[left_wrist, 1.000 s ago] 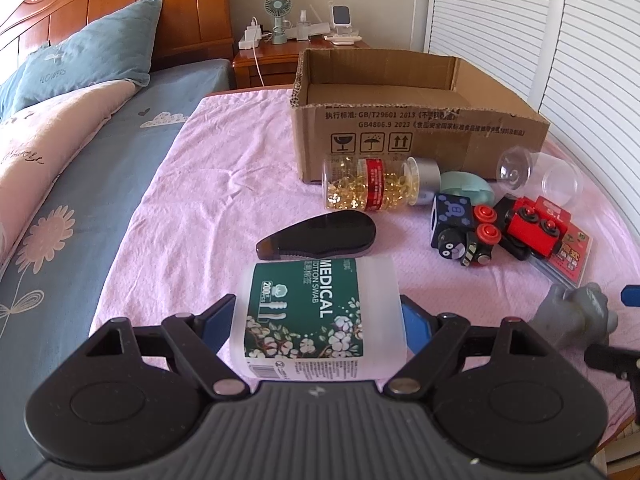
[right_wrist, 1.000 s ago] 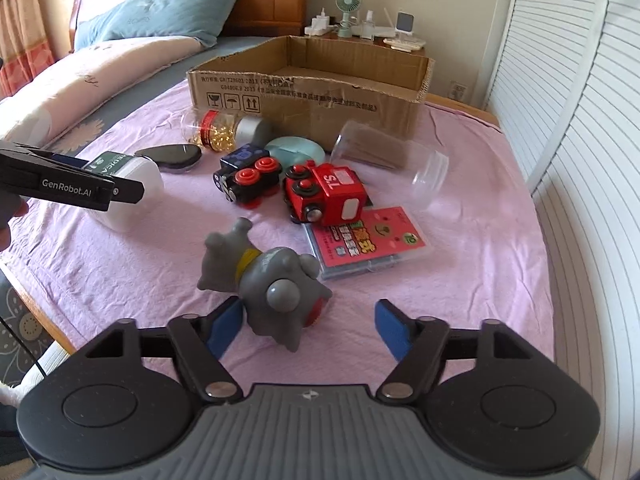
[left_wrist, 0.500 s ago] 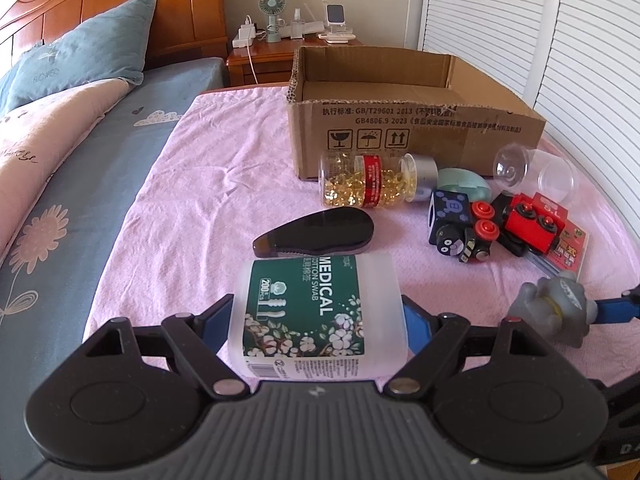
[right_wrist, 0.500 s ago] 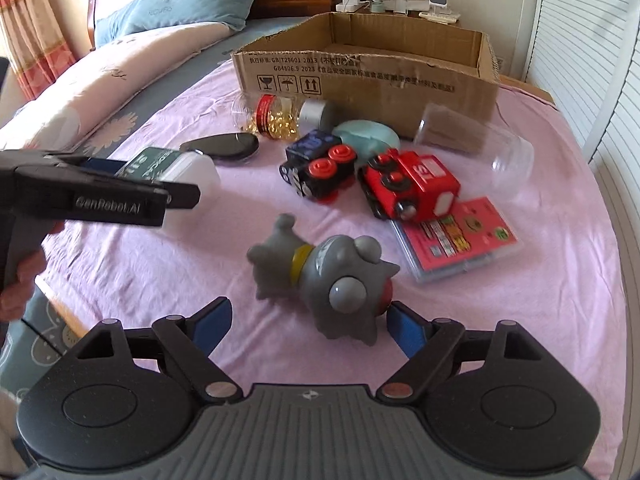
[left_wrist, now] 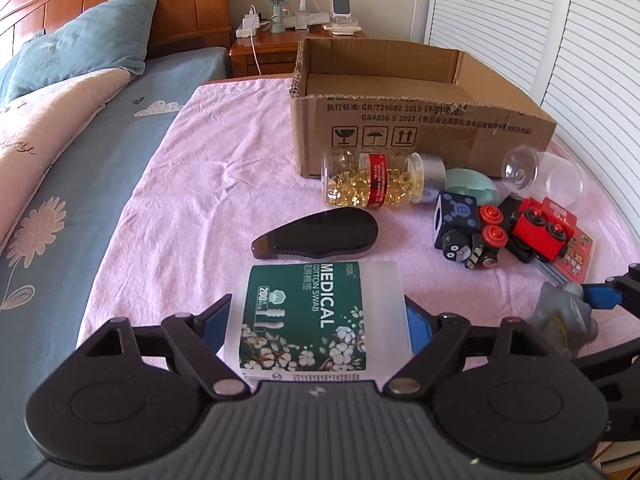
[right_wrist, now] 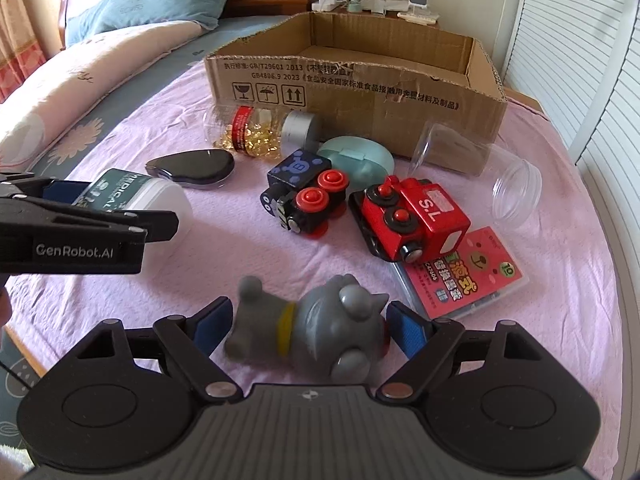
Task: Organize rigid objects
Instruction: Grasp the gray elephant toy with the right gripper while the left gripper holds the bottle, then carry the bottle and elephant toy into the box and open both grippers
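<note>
A white cotton swab box (left_wrist: 312,312) with a green MEDICAL label lies on the pink sheet. My left gripper (left_wrist: 316,328) is shut on it, one blue pad against each side. In the right wrist view that gripper (right_wrist: 112,208) shows at the left with the box (right_wrist: 132,192). A grey cat-like toy (right_wrist: 320,332) with a yellow collar lies on its side between the jaws of my right gripper (right_wrist: 308,324). Those jaws are closing and the pads stand close beside the toy. One blue right finger (left_wrist: 600,296) shows beside the toy (left_wrist: 564,312). An open cardboard box (right_wrist: 360,92) stands at the back.
In front of the box lie a capsule bottle (left_wrist: 372,184), a black oval case (left_wrist: 320,236), a teal case (right_wrist: 356,156), a black toy train (right_wrist: 304,196), a red train (right_wrist: 412,220), a clear jar (right_wrist: 480,172) and a red card pack (right_wrist: 468,276). Shutter doors run along the right.
My right gripper has come down and forward onto the grey toy, which now lies between its jaws. The left gripper has stayed put with the swab box.
</note>
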A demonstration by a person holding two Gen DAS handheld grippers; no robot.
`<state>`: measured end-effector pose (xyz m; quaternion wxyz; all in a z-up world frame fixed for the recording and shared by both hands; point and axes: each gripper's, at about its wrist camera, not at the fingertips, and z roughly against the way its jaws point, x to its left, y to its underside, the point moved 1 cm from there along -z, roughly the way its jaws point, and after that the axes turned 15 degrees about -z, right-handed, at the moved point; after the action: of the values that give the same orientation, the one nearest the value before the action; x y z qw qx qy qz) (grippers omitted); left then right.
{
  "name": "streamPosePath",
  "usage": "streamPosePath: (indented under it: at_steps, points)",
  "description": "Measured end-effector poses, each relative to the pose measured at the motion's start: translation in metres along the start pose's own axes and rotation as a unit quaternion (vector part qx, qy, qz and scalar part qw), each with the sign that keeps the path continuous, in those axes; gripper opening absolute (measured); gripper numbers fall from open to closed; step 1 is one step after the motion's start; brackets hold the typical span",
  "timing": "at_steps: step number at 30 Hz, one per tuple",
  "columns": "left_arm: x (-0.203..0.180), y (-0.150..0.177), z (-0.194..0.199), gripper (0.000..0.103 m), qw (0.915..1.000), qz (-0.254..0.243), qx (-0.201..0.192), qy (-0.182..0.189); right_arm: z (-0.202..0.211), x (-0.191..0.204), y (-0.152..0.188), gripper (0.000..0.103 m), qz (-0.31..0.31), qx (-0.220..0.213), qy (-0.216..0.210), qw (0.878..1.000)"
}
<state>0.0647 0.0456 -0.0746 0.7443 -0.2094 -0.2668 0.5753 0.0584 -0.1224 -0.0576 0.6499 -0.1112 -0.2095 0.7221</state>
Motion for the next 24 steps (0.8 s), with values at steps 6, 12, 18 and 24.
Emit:
streamPosePath:
  at_steps: [6, 12, 18, 24]
  points:
    - [0.003, -0.003, -0.001, 0.082, 0.9997, -0.017, 0.01, 0.014, 0.002, 0.001, -0.001, 0.077, 0.015, 0.006, 0.007, 1.0]
    - [0.007, -0.012, 0.009, 0.082, 0.9972, -0.059, 0.014, 0.043, 0.015, -0.007, -0.006, 0.077, 0.021, 0.007, -0.015, 1.0]
    - [0.014, -0.04, 0.029, 0.082, 0.9938, -0.099, -0.002, 0.051, 0.043, -0.012, -0.027, 0.077, 0.039, -0.011, -0.041, 0.998]
    - [0.02, -0.093, 0.036, 0.082, 0.9902, -0.123, -0.037, 0.055, 0.063, -0.018, -0.064, 0.077, 0.045, -0.048, -0.049, 0.997]
